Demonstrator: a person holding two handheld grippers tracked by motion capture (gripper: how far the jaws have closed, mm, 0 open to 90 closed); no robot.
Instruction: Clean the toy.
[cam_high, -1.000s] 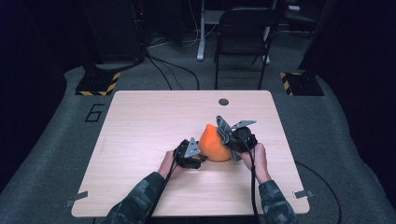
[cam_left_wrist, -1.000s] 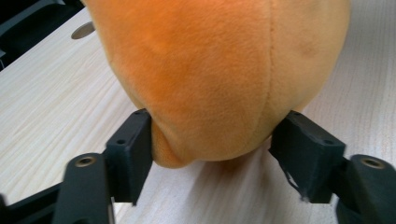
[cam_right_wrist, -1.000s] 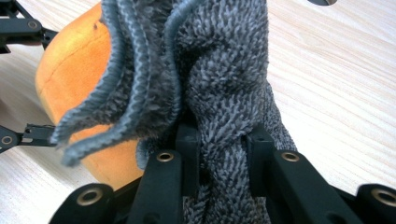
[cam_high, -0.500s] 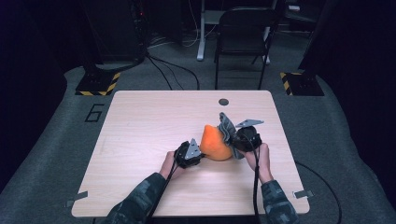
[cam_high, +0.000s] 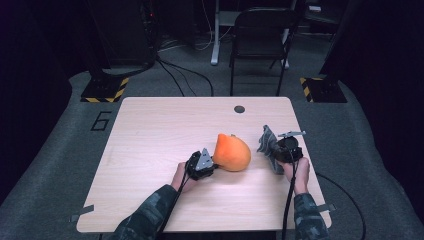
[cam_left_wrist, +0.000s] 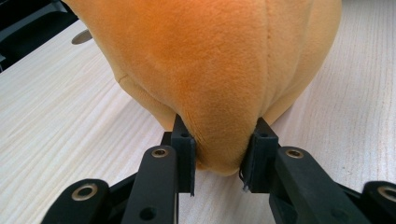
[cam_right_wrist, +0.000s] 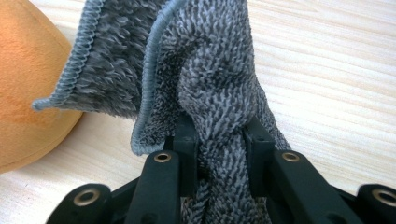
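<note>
Well apart: plush (cam_high: 233, 152), cloth (cam_high: 268, 142).

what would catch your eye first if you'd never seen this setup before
The bright orange plush toy near the middle of the pale wooden table stands out first, its near end pinched by the left tongs. To its right, the right tongs grip a bunched grey towel, held apart from the toy.

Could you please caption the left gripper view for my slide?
Left gripper pinches a fold of the orange plush toy on the pale wooden table.
</note>
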